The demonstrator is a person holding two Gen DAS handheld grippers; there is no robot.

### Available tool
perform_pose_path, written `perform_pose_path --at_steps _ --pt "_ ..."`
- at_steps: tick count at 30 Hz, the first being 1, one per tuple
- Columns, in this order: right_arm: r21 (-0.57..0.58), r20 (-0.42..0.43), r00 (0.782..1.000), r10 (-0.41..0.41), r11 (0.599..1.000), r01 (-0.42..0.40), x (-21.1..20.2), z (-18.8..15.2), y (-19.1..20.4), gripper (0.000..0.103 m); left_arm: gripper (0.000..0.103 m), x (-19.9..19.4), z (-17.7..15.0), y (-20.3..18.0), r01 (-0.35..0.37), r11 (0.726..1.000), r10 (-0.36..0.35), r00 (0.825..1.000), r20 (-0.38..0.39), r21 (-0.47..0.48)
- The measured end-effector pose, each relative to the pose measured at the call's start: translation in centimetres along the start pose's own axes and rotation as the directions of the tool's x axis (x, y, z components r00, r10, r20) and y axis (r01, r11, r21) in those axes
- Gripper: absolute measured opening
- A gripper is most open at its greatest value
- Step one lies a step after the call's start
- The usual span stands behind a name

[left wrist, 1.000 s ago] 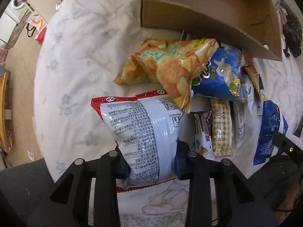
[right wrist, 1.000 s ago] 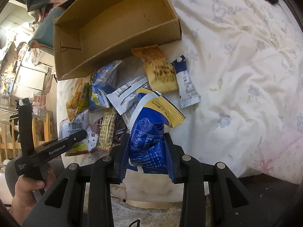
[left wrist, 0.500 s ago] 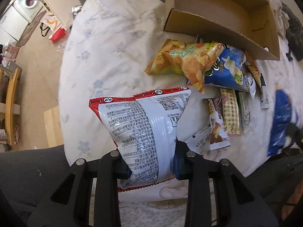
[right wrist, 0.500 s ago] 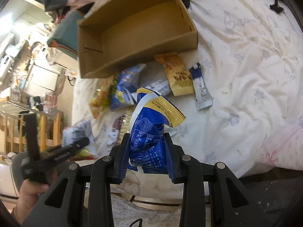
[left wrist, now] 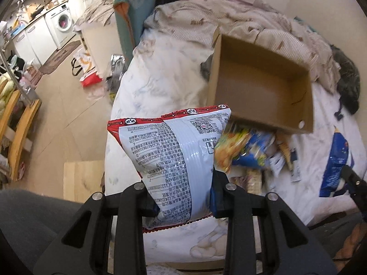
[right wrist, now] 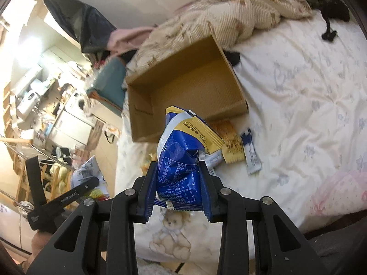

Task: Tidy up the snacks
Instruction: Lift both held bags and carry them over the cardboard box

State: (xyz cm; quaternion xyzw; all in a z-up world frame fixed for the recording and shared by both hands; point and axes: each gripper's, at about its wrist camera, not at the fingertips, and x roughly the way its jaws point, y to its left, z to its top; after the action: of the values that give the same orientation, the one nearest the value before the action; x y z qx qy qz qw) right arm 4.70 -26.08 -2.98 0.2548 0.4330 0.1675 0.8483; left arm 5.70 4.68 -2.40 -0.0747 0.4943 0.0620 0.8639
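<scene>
My left gripper point(left wrist: 183, 197) is shut on a white and red snack bag point(left wrist: 176, 155) and holds it in the air, in front of the open cardboard box point(left wrist: 259, 112). My right gripper point(right wrist: 177, 192) is shut on a blue and yellow snack bag point(right wrist: 183, 158), also lifted, with the box point(right wrist: 183, 87) beyond it. The blue bag also shows at the right of the left wrist view point(left wrist: 335, 160). Several loose snack packets point(left wrist: 247, 153) lie on the bed below the box's near wall; a yellow packet point(right wrist: 231, 144) and a blue and white stick point(right wrist: 252, 158) lie by my right gripper.
The box rests on a white flowered bedsheet point(right wrist: 309, 91) with a rumpled beige blanket point(left wrist: 240, 18) behind it. Dark cloth point(left wrist: 348, 87) lies at the far right. The bed's left edge drops to a wooden floor point(left wrist: 57, 105) with bags and kitchen units.
Both grippers have risen and tilted up with their bags, moving back from the pile. The box now shows its open inside in both views.
</scene>
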Motion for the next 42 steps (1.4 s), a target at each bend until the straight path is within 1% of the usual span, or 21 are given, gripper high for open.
perform_pose_path --at_steps 5,11,14,17,22,25,29,34,42 --pt "-0.041 0.05 0.999 -0.003 0.999 0.005 -0.3 1.0 1.1 0.035 0.027 -0.7 2.4 -1.4 0.032 0.999 -0.033 0.999 0.023 0.035" --pt "-0.039 0.053 0.999 -0.004 0.999 0.007 0.7 2.8 1.1 0.035 0.027 -0.4 4.9 -3.4 0.043 0.996 -0.048 0.998 0.049 0.083" --pt "-0.025 0.05 0.999 -0.002 1.0 0.003 1.5 3.9 0.7 0.035 0.027 0.2 6.1 -4.5 0.054 0.993 -0.06 0.997 0.052 0.109" --pt "-0.042 0.049 0.999 -0.021 0.999 0.023 2.5 5.2 0.8 0.035 0.027 0.9 7.3 -5.7 0.061 0.988 -0.07 0.996 0.06 0.139" --pt "-0.058 0.068 0.997 -0.03 0.998 0.034 4.0 8.0 0.8 0.035 0.027 2.8 9.3 -7.9 0.053 0.979 -0.066 0.996 0.061 0.197" --pt "-0.065 0.073 0.996 -0.05 0.996 0.055 5.0 9.5 0.5 0.035 0.027 4.0 10.3 -9.2 0.052 0.973 -0.068 0.996 0.065 0.226" --pt "-0.068 0.056 0.995 -0.081 0.994 0.085 7.1 11.3 -0.3 0.035 0.027 5.7 11.4 -10.8 0.051 0.966 -0.071 0.995 0.071 0.254" --pt "-0.061 0.022 0.994 -0.111 0.992 0.112 9.6 12.7 -1.2 0.035 0.027 8.2 11.7 -11.9 0.041 0.959 -0.066 0.995 0.079 0.28" --pt "-0.075 -0.05 0.984 -0.173 0.983 0.169 13.1 12.7 -1.7 0.035 0.027 11.6 11.8 -12.3 0.04 0.955 -0.059 0.997 0.058 0.293"
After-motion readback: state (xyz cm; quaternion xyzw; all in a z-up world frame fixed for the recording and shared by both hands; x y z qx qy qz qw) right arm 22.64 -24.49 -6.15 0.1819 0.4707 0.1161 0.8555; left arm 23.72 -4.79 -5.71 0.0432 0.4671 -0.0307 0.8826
